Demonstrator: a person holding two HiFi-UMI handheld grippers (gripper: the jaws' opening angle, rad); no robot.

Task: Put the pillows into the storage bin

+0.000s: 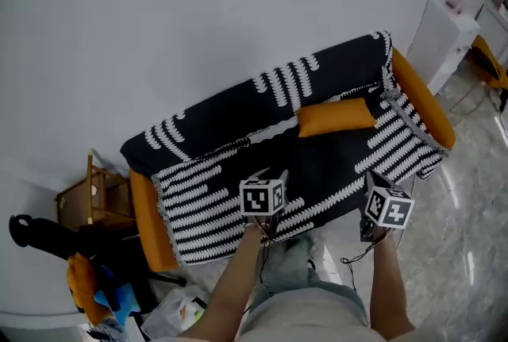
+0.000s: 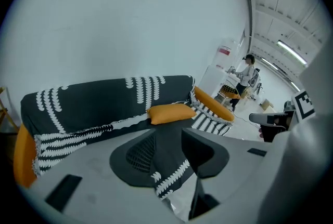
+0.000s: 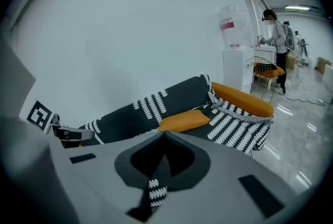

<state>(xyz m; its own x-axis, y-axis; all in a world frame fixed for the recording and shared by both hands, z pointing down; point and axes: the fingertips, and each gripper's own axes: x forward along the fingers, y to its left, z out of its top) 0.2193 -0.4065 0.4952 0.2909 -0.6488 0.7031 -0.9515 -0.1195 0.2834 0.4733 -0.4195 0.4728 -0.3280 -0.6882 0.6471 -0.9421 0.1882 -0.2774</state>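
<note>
One orange pillow (image 1: pixel 336 117) lies on the seat of a sofa (image 1: pixel 230 126) draped in a black and white patterned cover, towards its right end. The pillow (image 2: pixel 171 113) shows ahead in the left gripper view, and it (image 3: pixel 184 120) shows too in the right gripper view. My left gripper (image 1: pixel 268 188) hovers over the sofa's front edge, its jaws open and empty (image 2: pixel 169 137). To the right, my right gripper (image 1: pixel 384 201) hangs off the front edge, tips together and holding nothing (image 3: pixel 165 137). I see no storage bin.
A wooden stand (image 1: pixel 89 201) and a heap of black, orange and blue things (image 1: pixel 83 281) sit left of the sofa. Beyond its right end are a white water dispenser (image 1: pixel 446 19) and an orange chair (image 1: pixel 490 63). A person (image 3: pixel 276 36) stands far off.
</note>
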